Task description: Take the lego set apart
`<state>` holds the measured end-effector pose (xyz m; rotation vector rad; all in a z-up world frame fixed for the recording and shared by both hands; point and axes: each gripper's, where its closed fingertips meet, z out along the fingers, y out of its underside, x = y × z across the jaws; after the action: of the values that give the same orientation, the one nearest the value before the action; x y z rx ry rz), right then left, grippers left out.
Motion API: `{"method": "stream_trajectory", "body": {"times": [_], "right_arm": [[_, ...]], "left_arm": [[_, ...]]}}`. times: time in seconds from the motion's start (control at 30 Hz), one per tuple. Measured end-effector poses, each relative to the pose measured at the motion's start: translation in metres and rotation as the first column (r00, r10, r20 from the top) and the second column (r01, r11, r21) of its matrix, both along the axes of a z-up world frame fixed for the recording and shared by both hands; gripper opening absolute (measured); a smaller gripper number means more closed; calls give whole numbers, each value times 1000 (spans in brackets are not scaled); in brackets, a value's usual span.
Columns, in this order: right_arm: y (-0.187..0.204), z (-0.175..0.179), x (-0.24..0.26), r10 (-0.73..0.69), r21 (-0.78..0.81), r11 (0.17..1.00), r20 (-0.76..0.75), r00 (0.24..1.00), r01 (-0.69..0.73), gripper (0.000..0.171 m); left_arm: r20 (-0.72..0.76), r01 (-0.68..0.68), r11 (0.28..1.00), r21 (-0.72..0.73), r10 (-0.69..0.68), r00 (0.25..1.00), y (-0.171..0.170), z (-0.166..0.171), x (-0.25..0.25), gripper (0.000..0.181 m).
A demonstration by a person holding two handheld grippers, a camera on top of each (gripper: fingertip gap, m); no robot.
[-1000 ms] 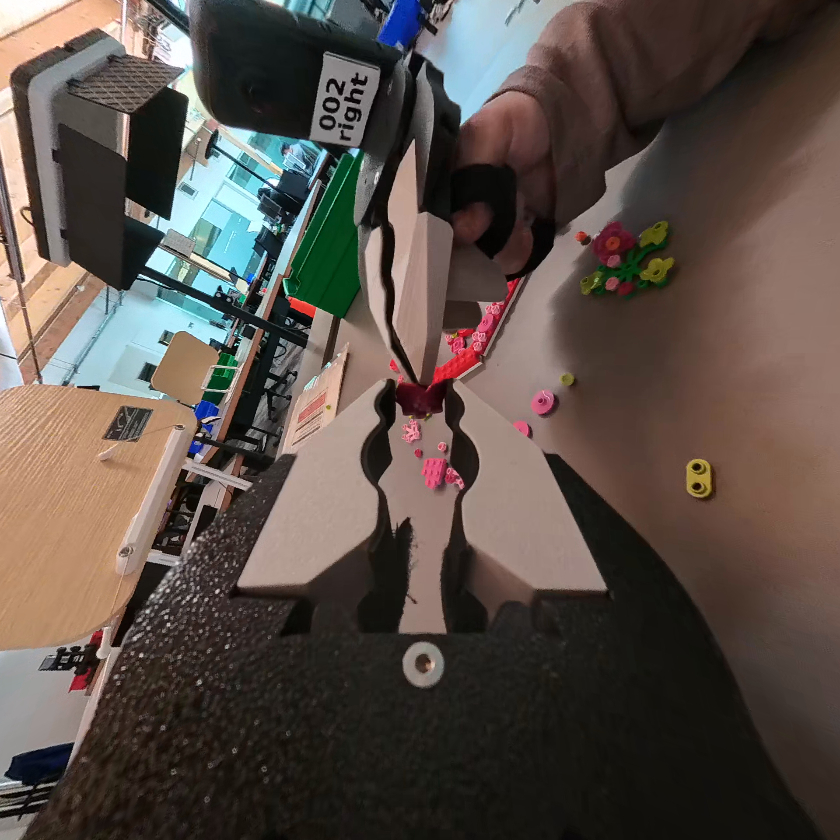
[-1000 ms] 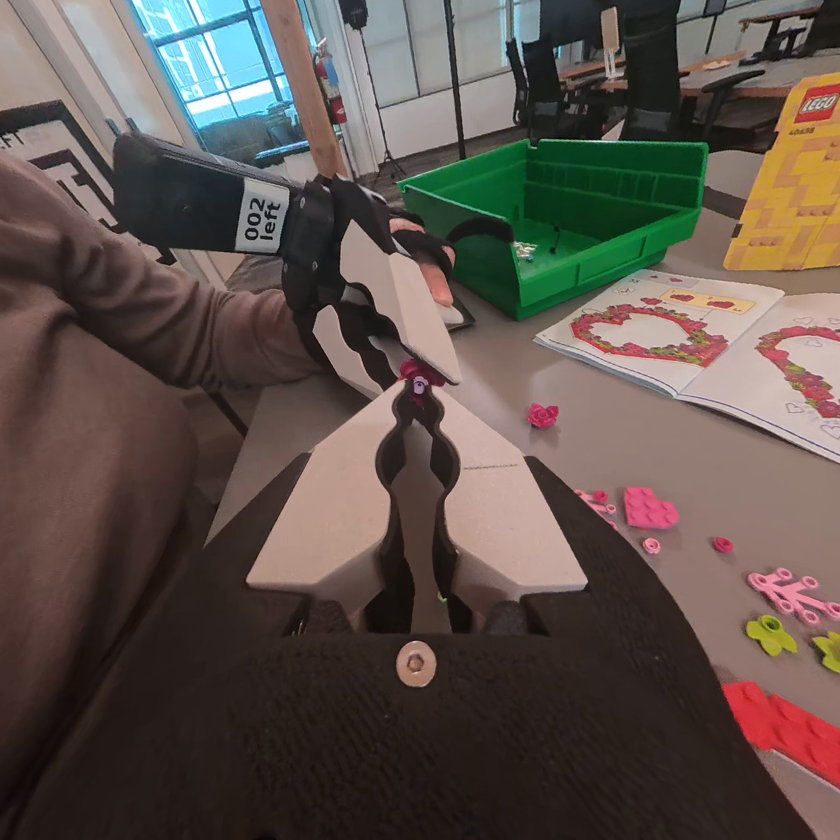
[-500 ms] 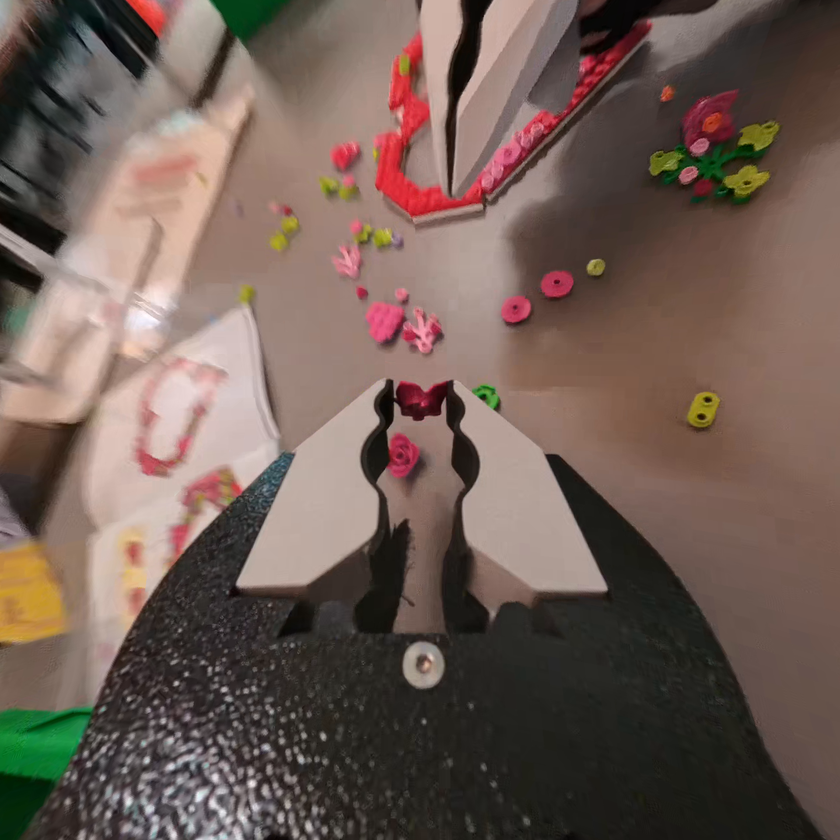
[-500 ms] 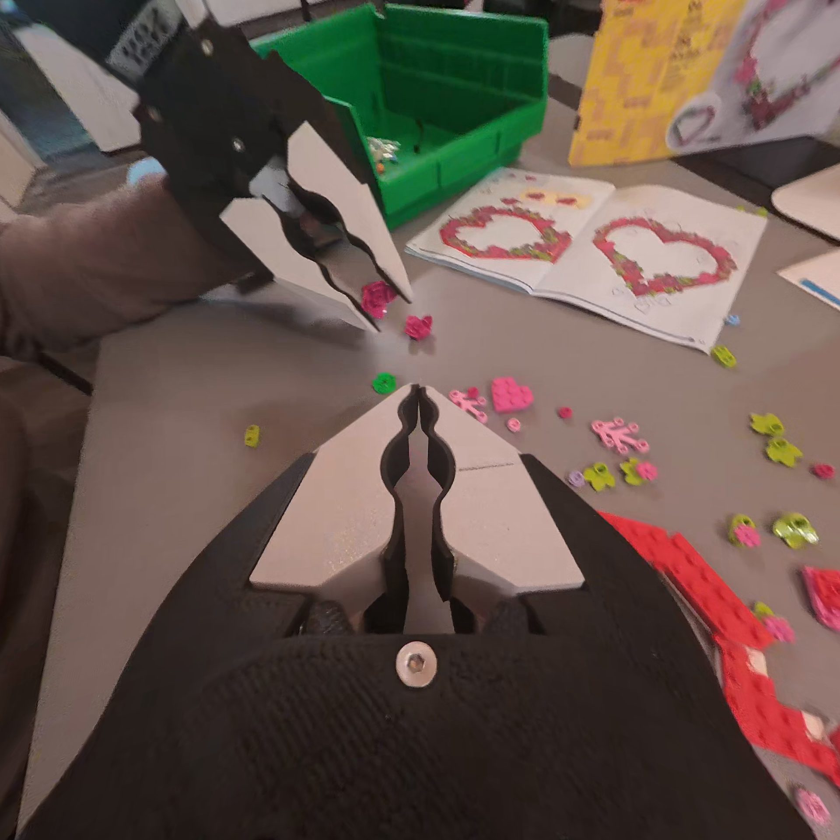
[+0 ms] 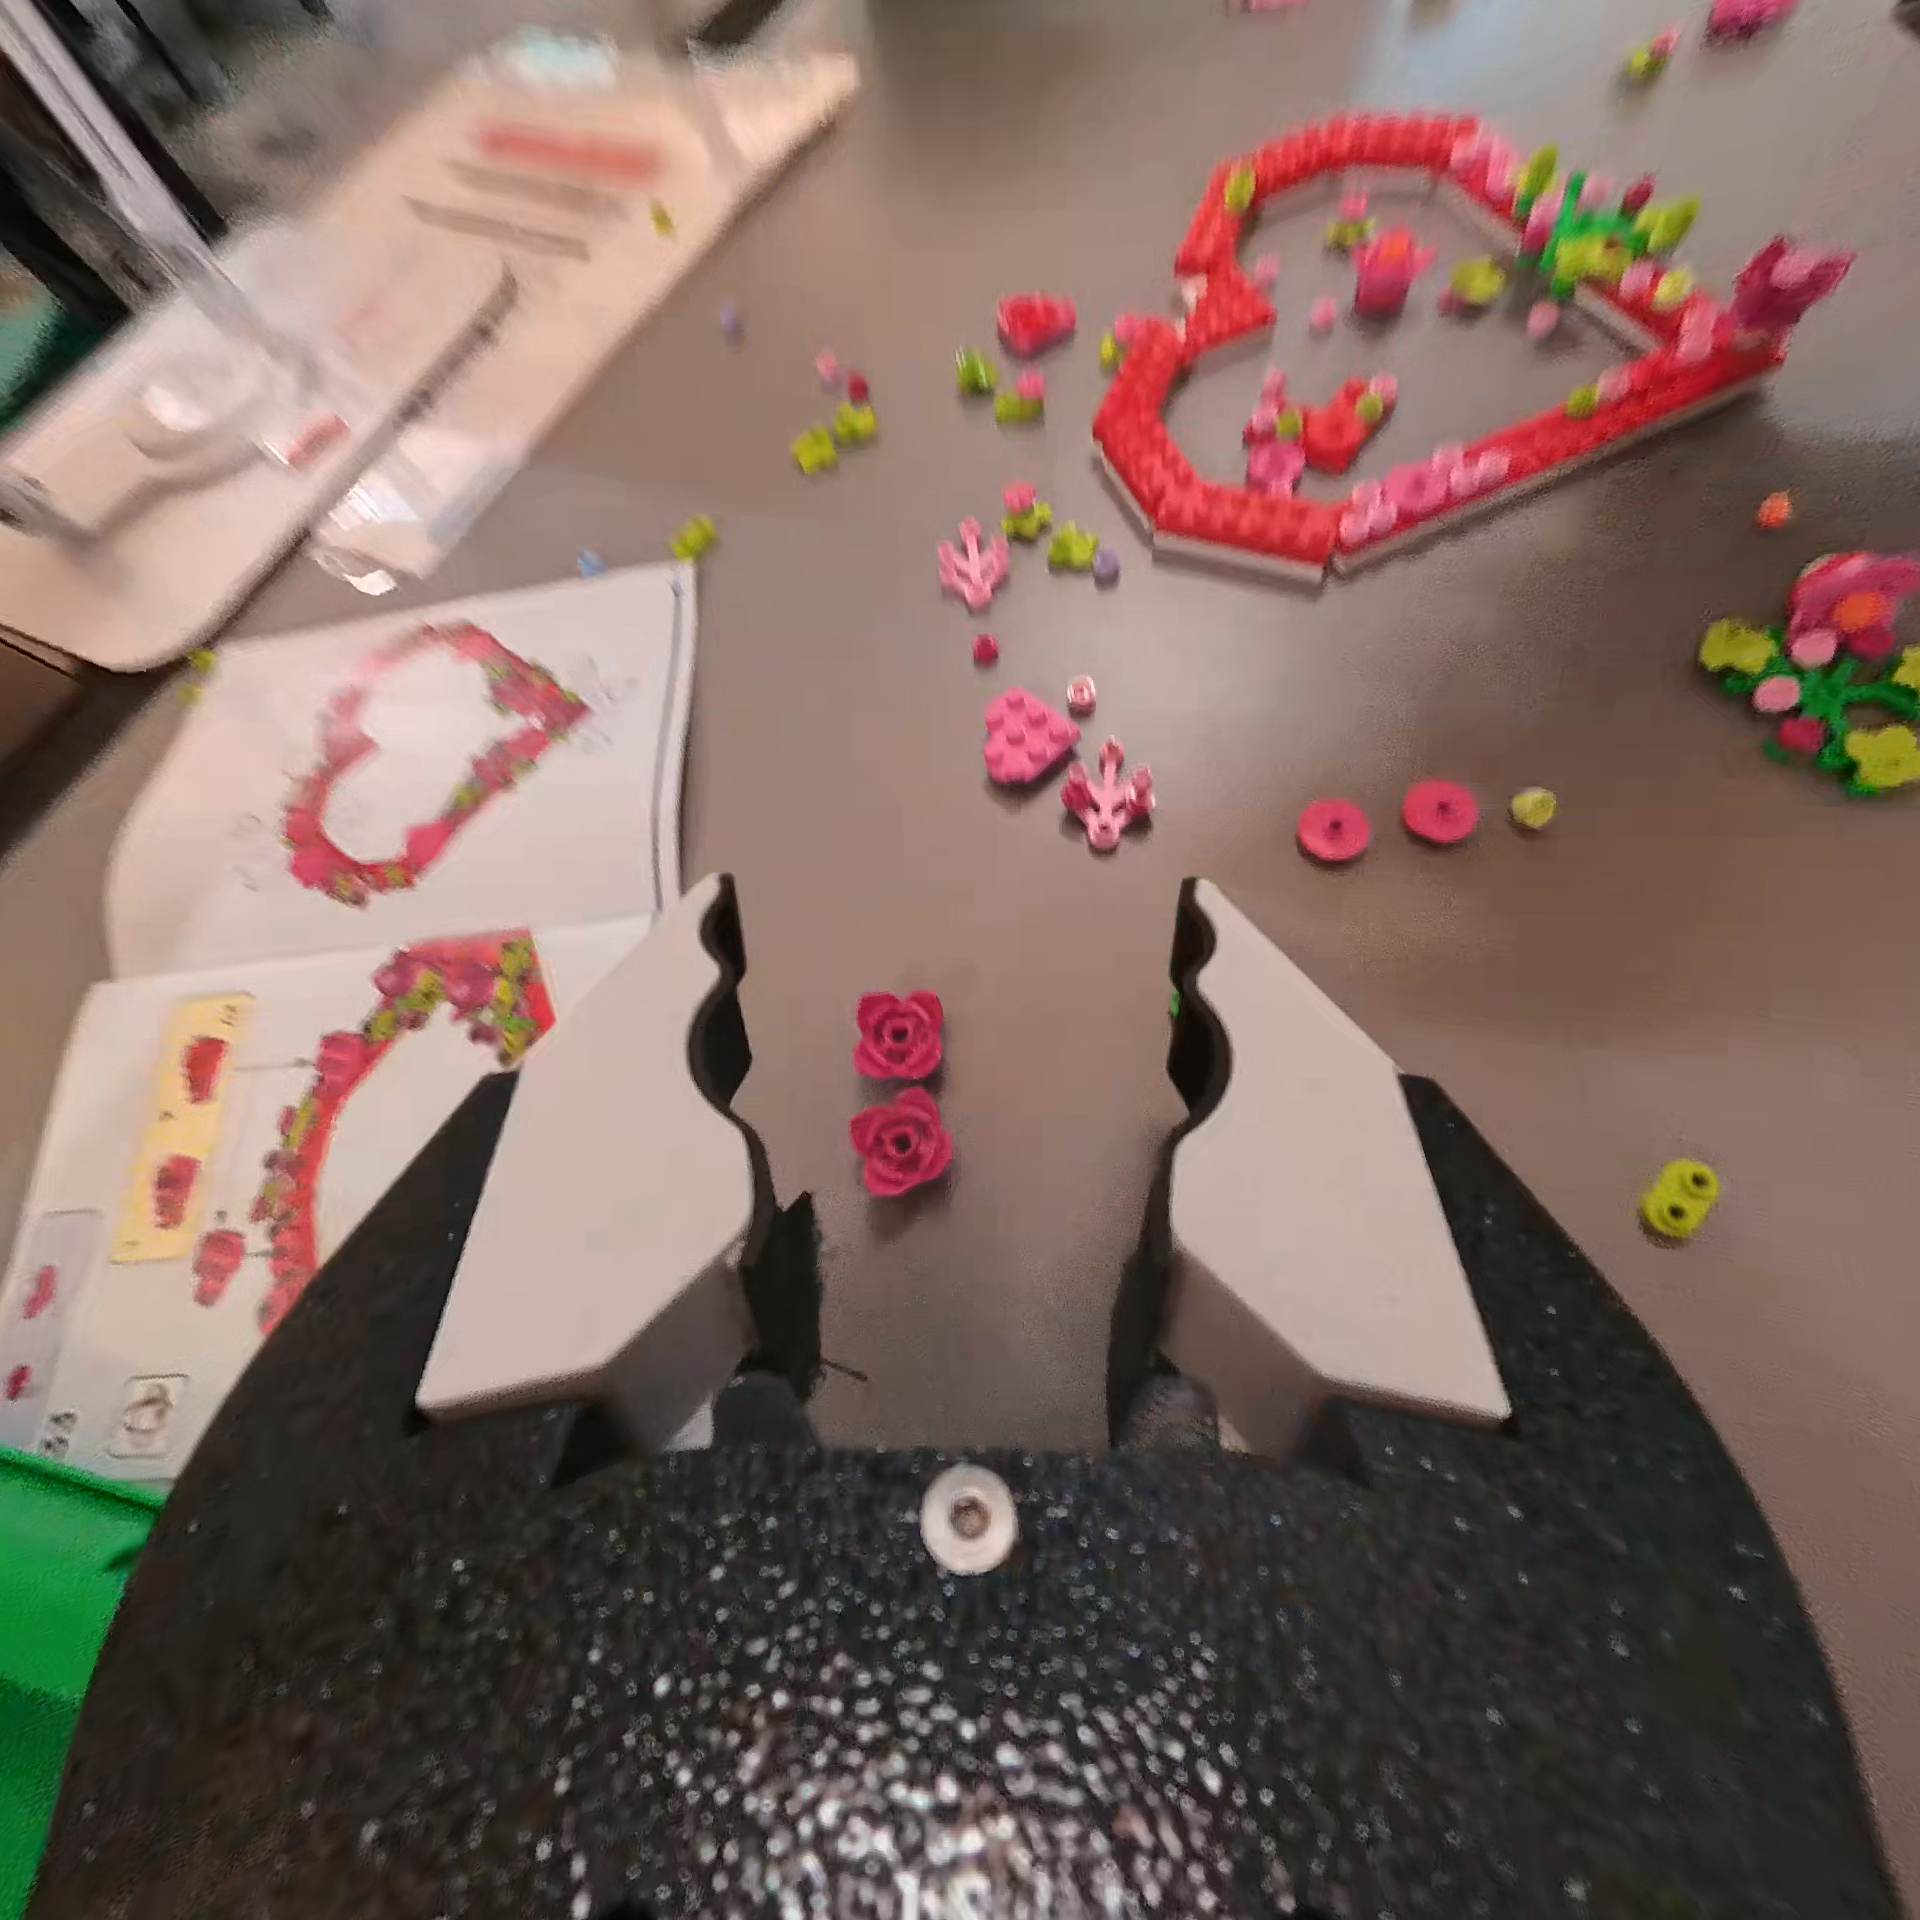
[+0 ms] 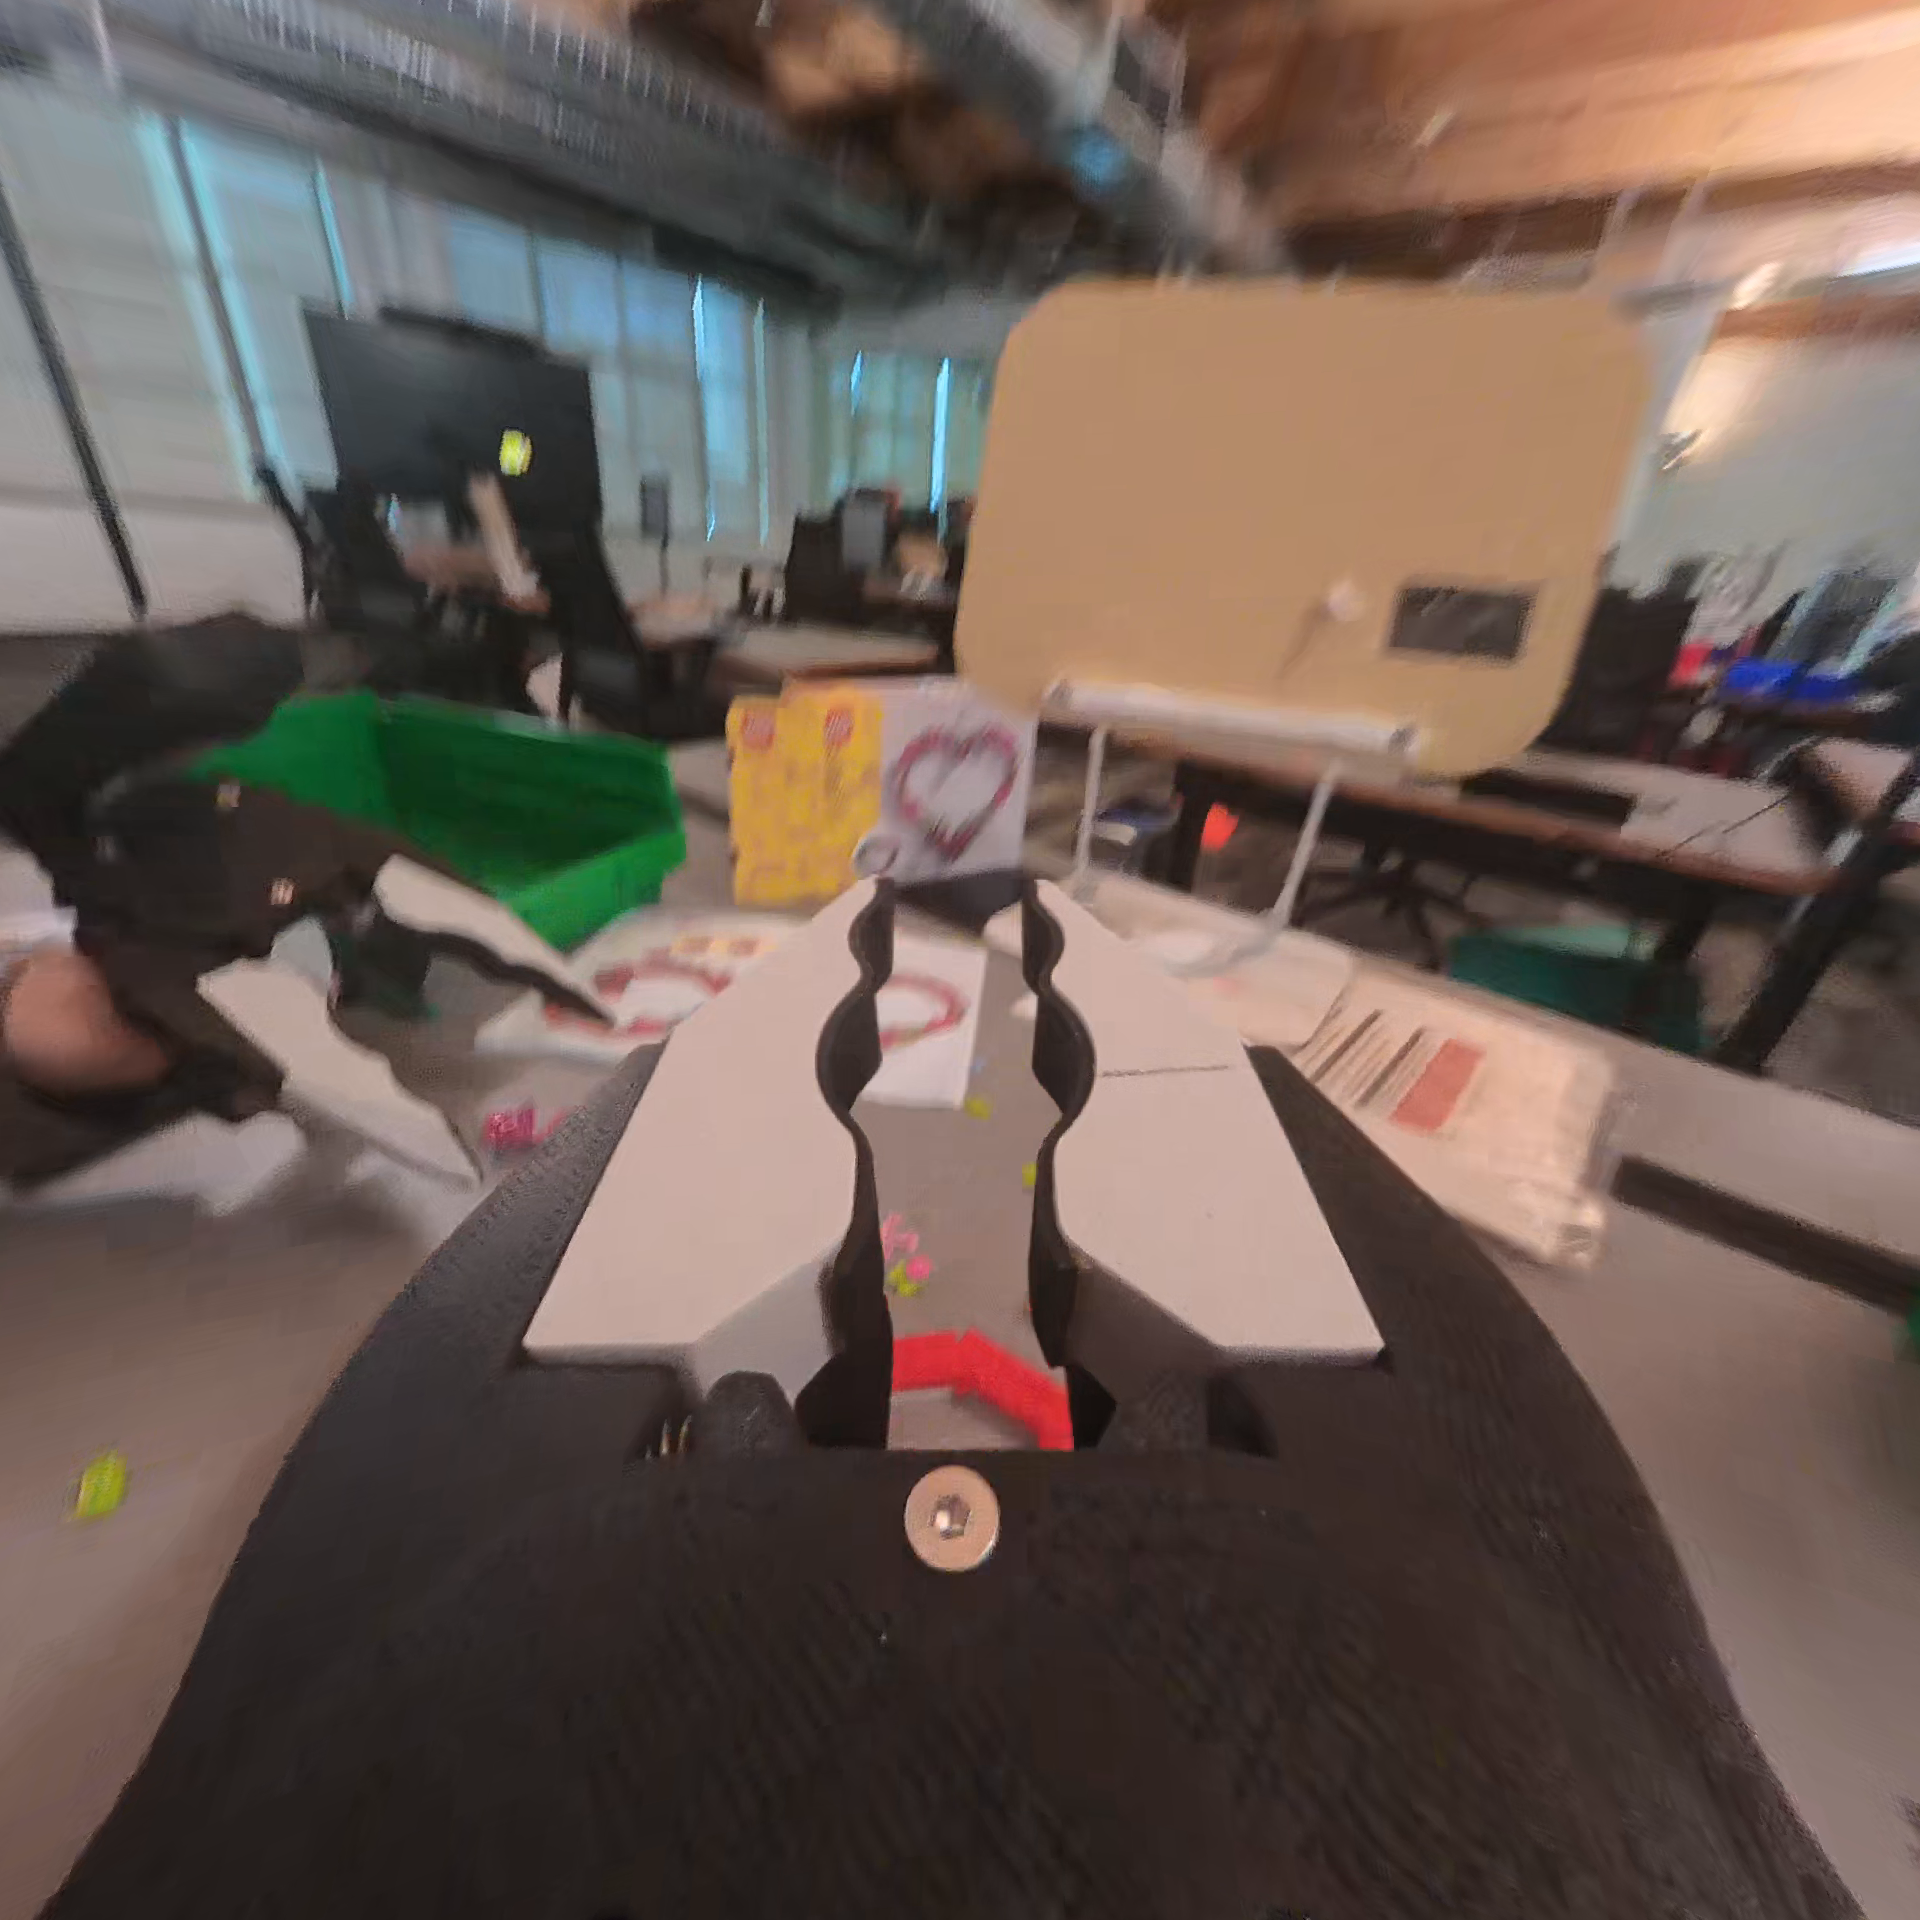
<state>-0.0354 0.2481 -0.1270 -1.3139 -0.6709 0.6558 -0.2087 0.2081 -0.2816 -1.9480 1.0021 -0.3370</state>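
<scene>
In the left wrist view my left gripper [image 5: 956, 888] is open and empty, low over the grey table. Two magenta lego roses [image 5: 900, 1031] [image 5: 902, 1141] lie side by side on the table between its fingers, touching neither. The red heart-shaped lego frame [image 5: 1351, 343], still bearing some flowers and leaves, lies far right. The right wrist view is blurred and tilted up: my right gripper [image 6: 956, 888] is open and empty, with part of the red frame [image 6: 977, 1392] below its finger bases. The left gripper [image 6: 540, 1091] shows at its left.
Loose pink, magenta and lime pieces are scattered around: a pink heart plate [image 5: 1023, 738], two magenta discs [image 5: 1333, 831], a flower cluster [image 5: 1849, 686], a lime piece [image 5: 1677, 1197]. An open instruction booklet [image 5: 416, 790] lies left. A green bin [image 6: 468, 790] and the lego box [image 6: 873, 790] stand behind.
The grippers pulled apart. My left gripper swung down to the table, opened and let go of the rose beside another rose. My right gripper opened and tilted upward.
</scene>
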Motion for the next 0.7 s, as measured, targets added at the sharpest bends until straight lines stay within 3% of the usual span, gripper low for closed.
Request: {"method": "stream_trajectory", "body": {"times": [0.03, 0.2, 0.37, 0.5, 0.6, 0.7], "right_arm": [[-3, 17, 14, -18, 28, 999, -49, 999, 20, 24], [-21, 76, 81, -92, 104, 990, -83, 992, 100, 29], [-33, 66, 130, -148, 38, 989, 183, 972, 143, 31], [-66, -26, 144, 84, -277, 959, 489, 868, 63, 34], [-100, -114, 157, 262, -584, 801, 536, 803, 128, 35], [-119, -170, 162, 201, -606, 752, 586, 785, 260, 45]], "left_arm": [[27, -4, 999, 44, 3, 1000, 2, 8, 1, 82], [172, -21, 974, 228, -18, 985, 3, 43, 4, 80], [241, -26, 951, 308, -51, 969, -1, 60, 6, 75], [286, -9, 955, 298, -80, 955, -4, 60, 11, 73], [299, 0, 956, 292, -91, 950, -5, 59, 16, 72], [288, 20, 948, 319, -117, 950, -10, 60, 26, 71]]}}
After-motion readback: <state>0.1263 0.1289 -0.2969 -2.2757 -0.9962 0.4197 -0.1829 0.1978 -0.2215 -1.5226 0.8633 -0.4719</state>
